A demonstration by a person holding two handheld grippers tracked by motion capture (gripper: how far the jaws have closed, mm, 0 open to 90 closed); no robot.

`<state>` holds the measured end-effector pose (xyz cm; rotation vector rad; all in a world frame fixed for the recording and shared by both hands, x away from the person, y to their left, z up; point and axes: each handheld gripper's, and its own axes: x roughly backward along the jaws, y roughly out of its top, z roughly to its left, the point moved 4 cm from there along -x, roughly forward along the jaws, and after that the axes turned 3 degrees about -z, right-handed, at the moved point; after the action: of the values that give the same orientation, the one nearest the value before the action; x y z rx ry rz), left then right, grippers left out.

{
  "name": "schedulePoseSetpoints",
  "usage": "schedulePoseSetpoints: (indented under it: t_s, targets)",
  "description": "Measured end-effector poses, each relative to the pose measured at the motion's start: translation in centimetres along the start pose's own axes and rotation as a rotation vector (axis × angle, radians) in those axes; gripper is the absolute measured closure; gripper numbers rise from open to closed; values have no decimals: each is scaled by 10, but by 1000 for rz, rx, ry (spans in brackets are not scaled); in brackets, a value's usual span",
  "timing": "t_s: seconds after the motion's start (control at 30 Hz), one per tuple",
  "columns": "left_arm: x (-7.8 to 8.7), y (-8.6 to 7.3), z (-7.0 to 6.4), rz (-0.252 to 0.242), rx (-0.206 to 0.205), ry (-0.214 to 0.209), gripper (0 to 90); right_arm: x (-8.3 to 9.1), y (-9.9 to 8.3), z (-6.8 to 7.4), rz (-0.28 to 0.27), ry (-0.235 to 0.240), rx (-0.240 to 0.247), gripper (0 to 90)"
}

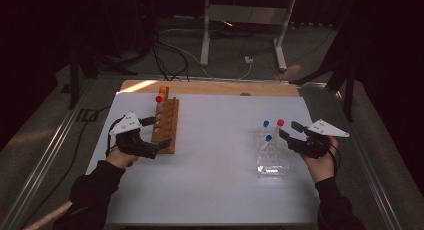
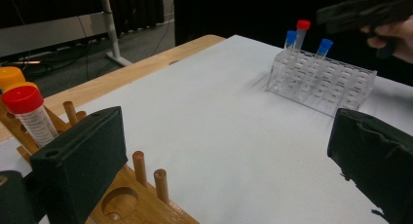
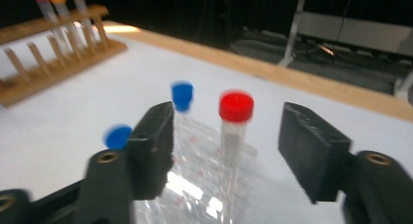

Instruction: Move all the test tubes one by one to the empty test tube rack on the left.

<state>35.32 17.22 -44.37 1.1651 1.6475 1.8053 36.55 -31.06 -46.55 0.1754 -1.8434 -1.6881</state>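
Note:
A wooden rack (image 1: 166, 126) lies at the table's left, holding a red-capped tube (image 1: 159, 98) and an orange-capped tube (image 1: 163, 89) at its far end. My left gripper (image 1: 158, 132) is open, its jaws straddling the rack's near end (image 2: 141, 199). At the right, a clear plastic rack (image 1: 272, 160) holds two blue-capped tubes (image 1: 266, 123) and a red-capped tube (image 1: 280, 122). My right gripper (image 1: 289, 130) is open beside it. In the right gripper view that red-capped tube (image 3: 235, 109) stands upright between the spread jaws, touched by neither. My right gripper (image 3: 229, 146) holds nothing.
White sheet (image 1: 220, 165) covers the table, with a wooden edge (image 1: 210, 87) at the back. The floor beyond it has cables and a metal stand (image 1: 245, 20). A wide bare stretch of sheet separates the two racks.

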Motion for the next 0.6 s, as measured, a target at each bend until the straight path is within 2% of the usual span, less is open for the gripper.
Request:
schedulePoseSetpoints:
  t_s: [0.07, 0.13, 0.4, 0.6]
  targets:
    - [1, -1, 0, -4, 3, -2, 16, -5, -6, -2, 18, -13, -10, 467]
    - [1, -1, 0, -9, 3, -2, 16, -10, -9, -5, 28, -13, -25, 487]
    - [1, -4, -2, -3, -2, -10, 16, -30, -15, -7, 84, -29, -22, 610]
    - [1, -5, -2, 1, -3, -10, 16, -36, -16, -5, 99, -27, -15, 737]
